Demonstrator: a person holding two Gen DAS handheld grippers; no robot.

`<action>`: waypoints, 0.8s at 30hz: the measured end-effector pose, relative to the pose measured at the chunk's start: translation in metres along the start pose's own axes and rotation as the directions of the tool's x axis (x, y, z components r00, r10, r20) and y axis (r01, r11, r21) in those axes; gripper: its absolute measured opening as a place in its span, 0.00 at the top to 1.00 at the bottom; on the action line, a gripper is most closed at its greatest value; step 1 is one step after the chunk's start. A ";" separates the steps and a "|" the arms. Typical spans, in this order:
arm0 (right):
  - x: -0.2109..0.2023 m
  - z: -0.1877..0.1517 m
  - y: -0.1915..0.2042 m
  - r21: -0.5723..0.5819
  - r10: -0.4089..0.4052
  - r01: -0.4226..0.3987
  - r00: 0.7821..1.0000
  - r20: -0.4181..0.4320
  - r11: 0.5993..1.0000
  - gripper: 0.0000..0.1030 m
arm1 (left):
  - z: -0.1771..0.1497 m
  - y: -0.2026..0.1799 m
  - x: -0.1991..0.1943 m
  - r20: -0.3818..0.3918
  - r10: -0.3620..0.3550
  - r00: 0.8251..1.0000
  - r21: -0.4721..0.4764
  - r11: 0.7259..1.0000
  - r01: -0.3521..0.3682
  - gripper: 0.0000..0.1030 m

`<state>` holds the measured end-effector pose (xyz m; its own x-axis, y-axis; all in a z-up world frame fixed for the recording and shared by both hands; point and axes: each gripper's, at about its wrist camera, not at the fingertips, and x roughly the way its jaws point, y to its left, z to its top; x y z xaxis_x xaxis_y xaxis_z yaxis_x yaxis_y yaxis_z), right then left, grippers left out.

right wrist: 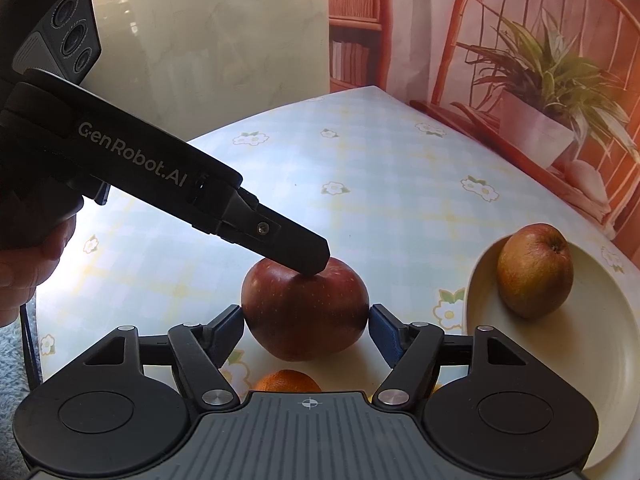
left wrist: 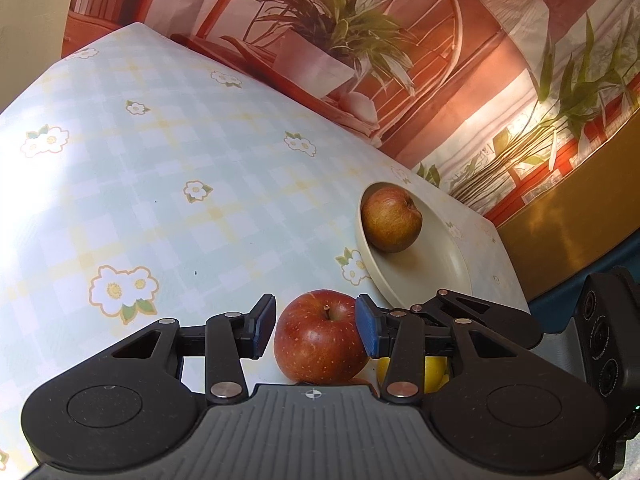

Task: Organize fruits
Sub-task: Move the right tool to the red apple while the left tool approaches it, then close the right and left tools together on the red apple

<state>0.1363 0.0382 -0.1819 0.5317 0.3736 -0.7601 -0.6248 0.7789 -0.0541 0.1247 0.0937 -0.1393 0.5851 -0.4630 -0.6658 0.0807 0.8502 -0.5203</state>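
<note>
A red apple (left wrist: 320, 344) stands on the flowered tablecloth (left wrist: 180, 200). My left gripper (left wrist: 316, 316) is shut on its upper part, one blue pad (left wrist: 368, 328) against each side. In the right wrist view that same left gripper (right wrist: 316, 260) slants down from the upper left, its tip on top of the red apple (right wrist: 304, 320). My right gripper (right wrist: 306, 328) is open. Its pads (right wrist: 384, 336) flank the apple's widest part with a sliver of gap on the right. A brownish apple (right wrist: 536, 272) lies in a cream plate (right wrist: 600, 360) to the right.
An orange (right wrist: 286, 380) lies just below the red apple, close to my right gripper's body. A yellow fruit (left wrist: 432, 368) shows behind my left gripper's right finger. The plate (left wrist: 432, 272) sits near the table's right edge. A hand (right wrist: 24, 264) holds the left tool. A printed backdrop stands behind the table.
</note>
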 end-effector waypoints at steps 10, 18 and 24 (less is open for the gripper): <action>0.005 0.002 0.002 -0.006 -0.007 0.007 0.999 0.032 1.000 0.38 | 0.000 0.002 0.001 0.021 0.015 1.000 -0.003 1.000 -0.015 0.53; 0.021 0.020 0.009 -0.039 -0.007 0.007 1.000 0.020 0.999 0.37 | 0.007 0.018 -0.005 0.046 0.036 0.998 -0.053 0.998 -0.034 0.53; 0.016 0.017 0.008 -0.042 0.004 -0.004 1.000 0.001 0.999 0.37 | 0.005 0.017 -0.004 0.018 0.006 1.000 -0.050 0.999 -0.005 0.54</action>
<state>0.1497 0.0589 -0.1833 0.5298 0.3767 -0.7599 -0.6499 0.7559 -0.0784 0.1278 0.1113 -0.1433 0.6004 -0.4529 -0.6591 0.0371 0.8391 -0.5428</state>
